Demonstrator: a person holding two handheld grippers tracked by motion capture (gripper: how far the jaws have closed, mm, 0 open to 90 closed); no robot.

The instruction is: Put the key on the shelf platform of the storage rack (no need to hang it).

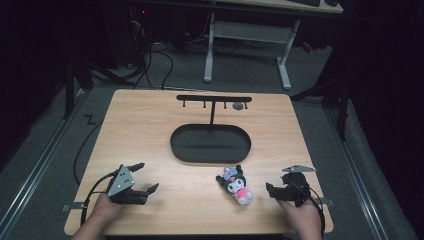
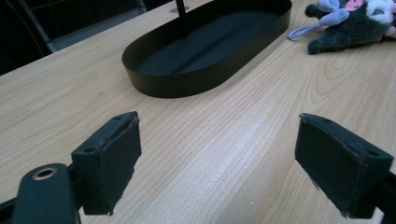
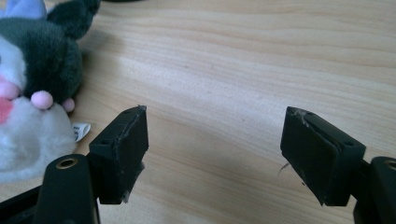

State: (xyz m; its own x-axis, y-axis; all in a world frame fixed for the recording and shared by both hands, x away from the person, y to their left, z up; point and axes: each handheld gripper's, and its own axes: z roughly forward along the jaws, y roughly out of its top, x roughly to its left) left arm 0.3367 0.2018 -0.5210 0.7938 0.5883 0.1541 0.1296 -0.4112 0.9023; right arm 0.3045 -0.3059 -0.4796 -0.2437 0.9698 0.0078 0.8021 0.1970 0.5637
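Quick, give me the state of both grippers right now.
Left gripper: open, holding nothing, above bare table.
Right gripper: open, holding nothing, the plush toy lying beside it, not between its fingers.

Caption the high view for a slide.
Both open claws, left claw and right claw, rest near a plush toy before a black oval tray.

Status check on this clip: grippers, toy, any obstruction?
Left gripper open, empty. Right gripper open, empty, beside plush toy, not touching. Toy lies on table in front of black tray. Nothing between.
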